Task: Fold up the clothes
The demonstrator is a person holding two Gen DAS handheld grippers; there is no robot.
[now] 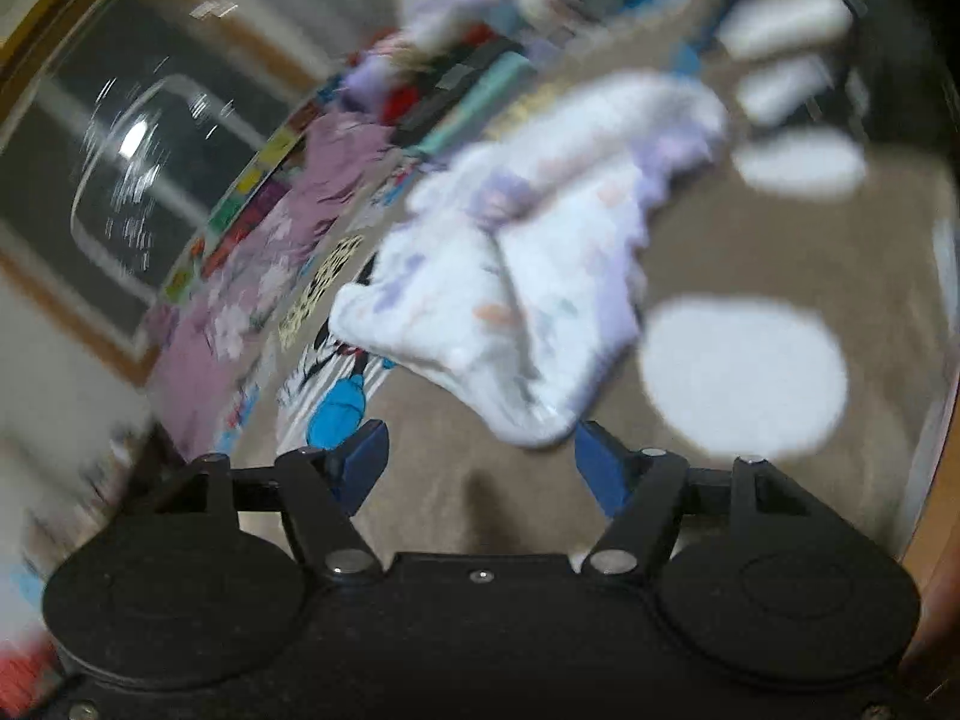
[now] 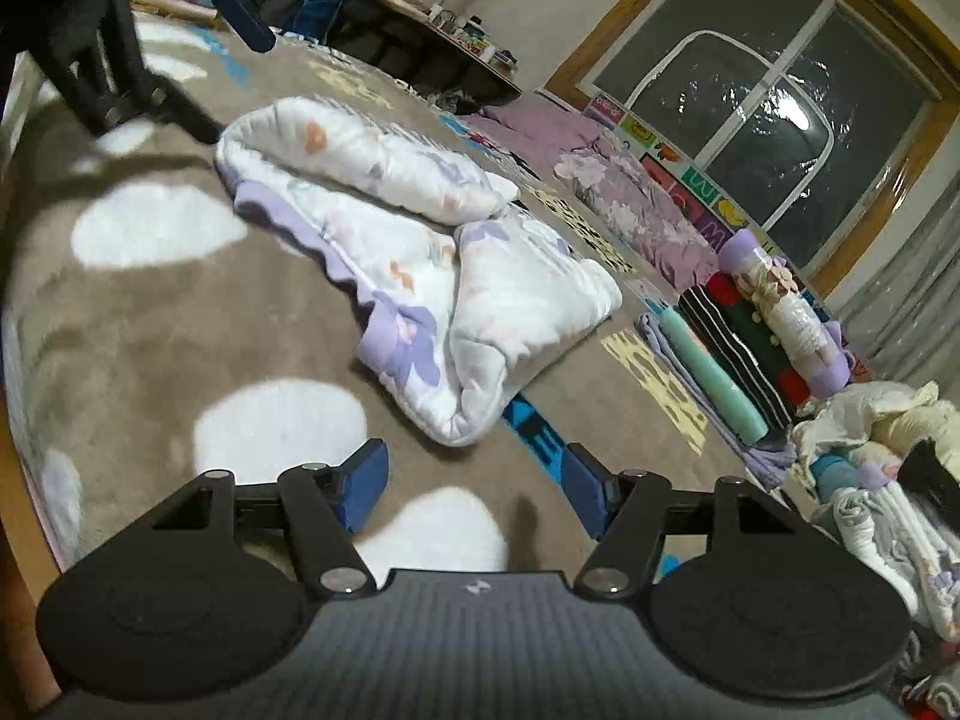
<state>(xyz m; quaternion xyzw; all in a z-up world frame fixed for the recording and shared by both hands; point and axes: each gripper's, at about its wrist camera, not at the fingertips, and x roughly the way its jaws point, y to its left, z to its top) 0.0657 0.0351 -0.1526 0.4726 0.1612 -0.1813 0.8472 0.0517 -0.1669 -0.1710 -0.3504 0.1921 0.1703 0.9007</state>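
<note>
A white padded garment with lilac trim and pastel flowers (image 2: 420, 276) lies partly folded on the brown carpet with white spots (image 2: 150, 324). It also shows in the blurred left wrist view (image 1: 510, 300). My right gripper (image 2: 474, 480) is open and empty, just short of the garment's near corner. My left gripper (image 1: 480, 462) is open and empty, close to the garment's near edge. The left gripper also shows in the right wrist view (image 2: 198, 48), at the far left above the carpet.
A stack of folded clothes (image 2: 756, 330) and a loose pile of clothes (image 2: 888, 480) lie at the right. A purple flowered mattress (image 2: 630, 192) lies under the window (image 2: 768, 90). A low cluttered table (image 2: 432, 18) stands at the back.
</note>
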